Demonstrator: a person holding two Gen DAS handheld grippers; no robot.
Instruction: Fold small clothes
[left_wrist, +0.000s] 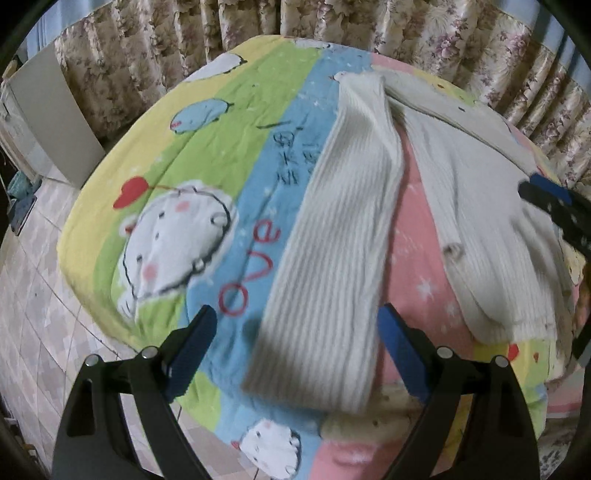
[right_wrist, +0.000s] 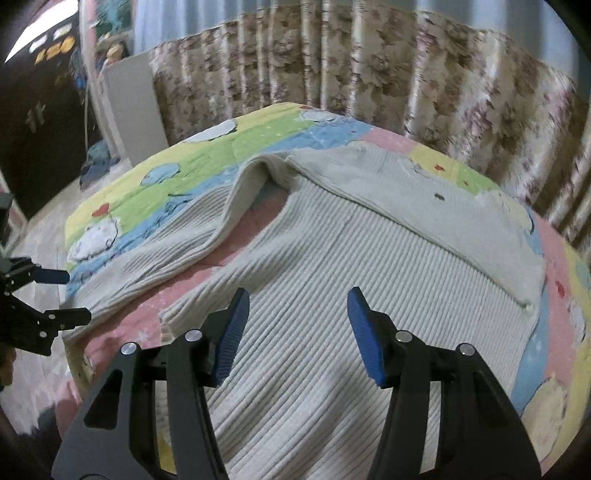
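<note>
Cartoon-print bedsheet (left_wrist: 207, 155) fills most of both frames, floral curtain (left_wrist: 369, 26) across the top. Cream ribbed cardigan (right_wrist: 351, 266) lies flat centre-frame in right view; its sleeve (left_wrist: 343, 236) runs diagonally down the middle of left view. Left gripper (left_wrist: 297, 321) spread wide, sleeve cuff between its fingers, gripping nothing. Right gripper (right_wrist: 297, 306) also spread, hovering over cardigan body, empty.

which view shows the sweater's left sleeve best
Left wrist view: the left sleeve runs full length between the open left gripper fingers. Right wrist view shows that sleeve only obliquely at the left, foreshortened.
</note>
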